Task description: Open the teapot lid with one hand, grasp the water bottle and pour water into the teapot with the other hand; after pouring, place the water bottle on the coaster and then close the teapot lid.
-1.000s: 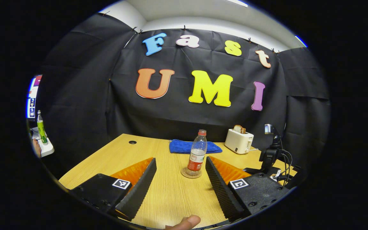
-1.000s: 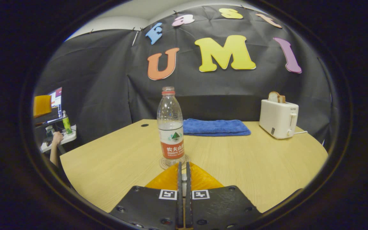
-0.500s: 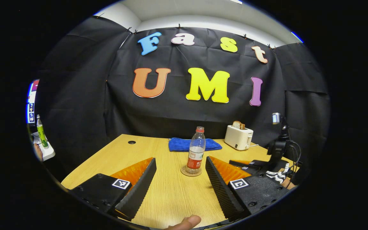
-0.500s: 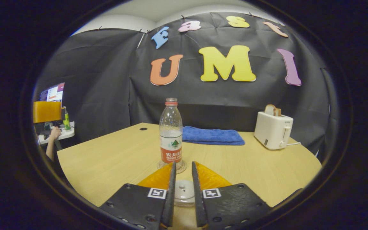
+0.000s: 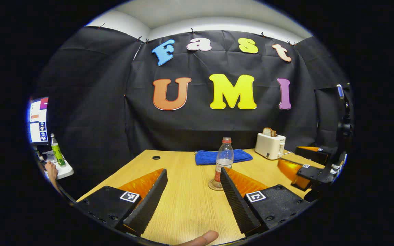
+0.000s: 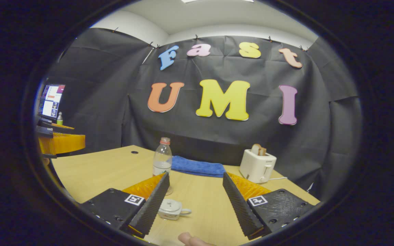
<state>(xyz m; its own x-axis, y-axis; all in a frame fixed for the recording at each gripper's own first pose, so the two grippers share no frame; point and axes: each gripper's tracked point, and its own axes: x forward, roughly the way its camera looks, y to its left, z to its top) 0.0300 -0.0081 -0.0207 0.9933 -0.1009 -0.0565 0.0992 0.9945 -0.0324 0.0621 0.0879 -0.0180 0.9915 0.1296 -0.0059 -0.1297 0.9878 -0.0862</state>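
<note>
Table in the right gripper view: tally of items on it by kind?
Water bottle: 1
Coaster: 1
Teapot, lid on: 1
Blue towel: 1
Toaster: 1
Total: 5

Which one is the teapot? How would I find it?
Look at the wooden table, near its front edge, in front of the water bottle. The teapot is the small, low, pale pot with a lid and side handle, much squatter than the tall clear bottle.
</note>
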